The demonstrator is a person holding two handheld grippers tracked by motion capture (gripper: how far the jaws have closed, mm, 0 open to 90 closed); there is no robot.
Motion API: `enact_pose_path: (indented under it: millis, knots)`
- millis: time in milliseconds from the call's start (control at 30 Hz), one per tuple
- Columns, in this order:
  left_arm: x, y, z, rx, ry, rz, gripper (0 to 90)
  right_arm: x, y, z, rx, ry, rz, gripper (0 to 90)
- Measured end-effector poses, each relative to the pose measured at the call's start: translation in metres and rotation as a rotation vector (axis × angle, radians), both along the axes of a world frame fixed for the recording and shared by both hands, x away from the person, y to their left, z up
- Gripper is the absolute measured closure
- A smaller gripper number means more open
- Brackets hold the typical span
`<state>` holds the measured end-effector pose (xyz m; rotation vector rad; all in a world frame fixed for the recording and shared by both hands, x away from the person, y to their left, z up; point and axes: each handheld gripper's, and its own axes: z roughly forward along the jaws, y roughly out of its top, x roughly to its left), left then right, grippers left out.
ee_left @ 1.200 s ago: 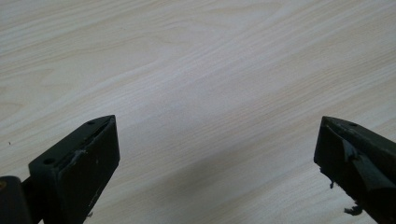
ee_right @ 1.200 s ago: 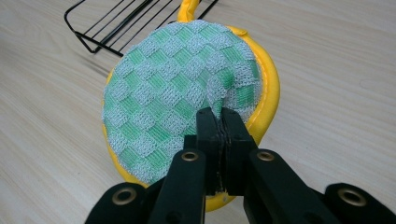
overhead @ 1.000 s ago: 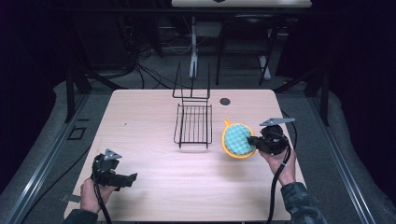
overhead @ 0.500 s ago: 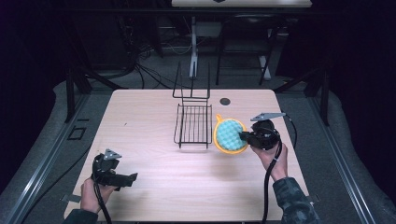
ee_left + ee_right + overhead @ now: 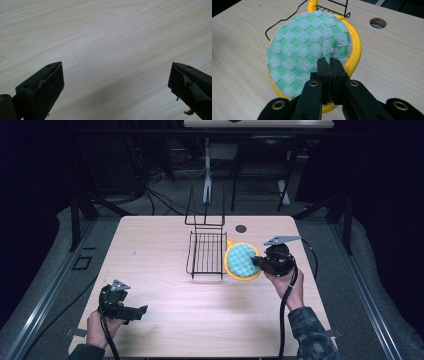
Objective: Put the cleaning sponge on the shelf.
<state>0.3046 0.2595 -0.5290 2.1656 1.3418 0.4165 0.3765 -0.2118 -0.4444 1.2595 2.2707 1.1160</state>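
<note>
A round pot holder [image 5: 242, 261] with a green checked face and yellow rim hangs just right of the black wire rack [image 5: 206, 253]. My right gripper [image 5: 259, 262] is shut on its near edge. In the right gripper view the pot holder [image 5: 309, 52] is pinched between the closed jaws of that gripper [image 5: 329, 65], with the rack [image 5: 332, 7] just behind it. My left gripper [image 5: 135, 310] rests near the table's front left, jaws wide apart. In the left gripper view the open gripper [image 5: 115, 82] has bare wood between its jaws.
The light wooden table [image 5: 160, 245] has a round cable hole [image 5: 241, 228] behind the rack, also seen as the hole [image 5: 378, 23] in the right gripper view. Dark floor, cables and stand legs surround the table. A cable trails from each gripper.
My right gripper has carried the pot holder leftward and slightly away from me, up against the right side of the wire rack. The left gripper has stayed put.
</note>
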Motion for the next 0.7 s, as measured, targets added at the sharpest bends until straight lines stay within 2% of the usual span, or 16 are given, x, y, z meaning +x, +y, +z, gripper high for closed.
enact_pose_path:
  millis: [700]
  knots:
    - [0.000,-0.001,0.000,0.005,0.003,-0.010,0.4,0.018,0.028,0.004,0.010,-0.007,0.021,88.0]
